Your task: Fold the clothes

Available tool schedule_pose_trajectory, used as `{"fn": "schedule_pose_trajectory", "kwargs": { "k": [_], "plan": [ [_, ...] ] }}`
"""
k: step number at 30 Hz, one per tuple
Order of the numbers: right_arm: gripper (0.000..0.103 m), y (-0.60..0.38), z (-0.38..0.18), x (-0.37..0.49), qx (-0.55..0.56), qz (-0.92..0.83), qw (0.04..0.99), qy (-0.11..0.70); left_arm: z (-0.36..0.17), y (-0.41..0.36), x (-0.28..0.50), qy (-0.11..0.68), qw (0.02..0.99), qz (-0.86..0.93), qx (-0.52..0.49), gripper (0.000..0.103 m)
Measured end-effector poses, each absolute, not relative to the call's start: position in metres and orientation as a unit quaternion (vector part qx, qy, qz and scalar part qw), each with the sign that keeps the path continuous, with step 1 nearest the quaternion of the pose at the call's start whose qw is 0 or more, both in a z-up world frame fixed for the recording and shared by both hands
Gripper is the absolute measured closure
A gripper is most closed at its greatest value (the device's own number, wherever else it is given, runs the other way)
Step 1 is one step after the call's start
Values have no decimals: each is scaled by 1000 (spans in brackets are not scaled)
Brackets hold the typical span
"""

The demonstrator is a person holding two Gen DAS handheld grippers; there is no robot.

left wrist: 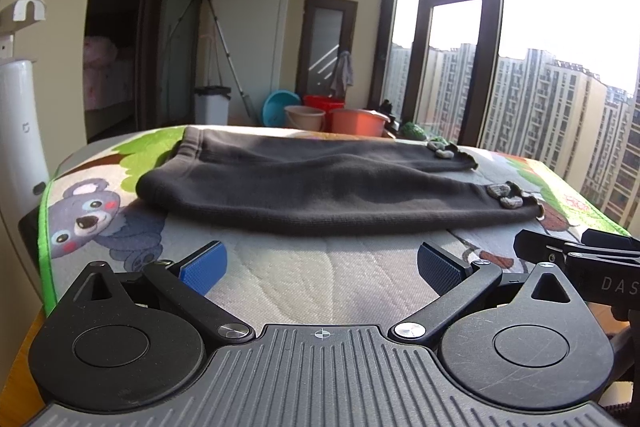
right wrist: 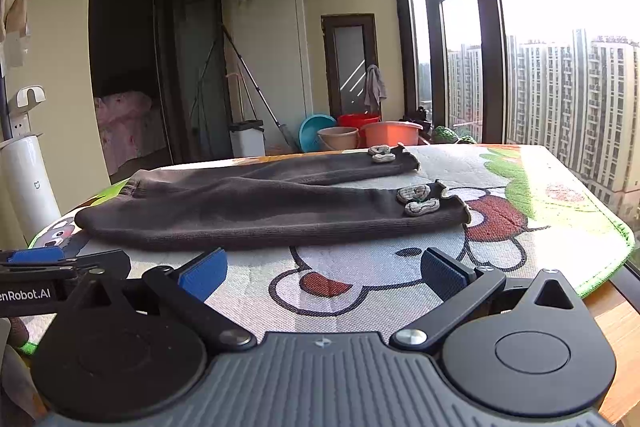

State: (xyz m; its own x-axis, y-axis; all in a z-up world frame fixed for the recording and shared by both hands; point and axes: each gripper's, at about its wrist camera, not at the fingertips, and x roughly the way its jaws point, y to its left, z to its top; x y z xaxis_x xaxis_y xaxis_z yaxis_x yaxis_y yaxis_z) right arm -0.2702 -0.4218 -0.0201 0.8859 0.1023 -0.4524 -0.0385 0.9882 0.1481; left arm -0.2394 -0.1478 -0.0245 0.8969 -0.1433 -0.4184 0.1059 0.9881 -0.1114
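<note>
Lying flat ahead of both claws on the cartoon-printed mat point(right wrist: 360, 291) over the worktop: dark grey ribbed knit trousers point(right wrist: 256, 211), legs side by side, bow-trimmed cuffs point(right wrist: 420, 201) rightward. Likely handling soft, light, limp; pinching waistband and cuffs. Left claw point(left wrist: 322, 267) and right claw point(right wrist: 323, 273) gaping wide, gripping nothing.

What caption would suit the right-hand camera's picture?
Open right gripper poised before dark trousers laid flat on a cartoon mat.
</note>
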Motion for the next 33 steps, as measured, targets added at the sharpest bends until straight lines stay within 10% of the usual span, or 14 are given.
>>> {"fn": "schedule_pose_trajectory", "kwargs": {
  "k": [33],
  "plan": [
    [0, -429, -22, -261, 85, 52, 961, 259, -22, -149, -230, 254, 964, -64, -43, 0]
  ]
}}
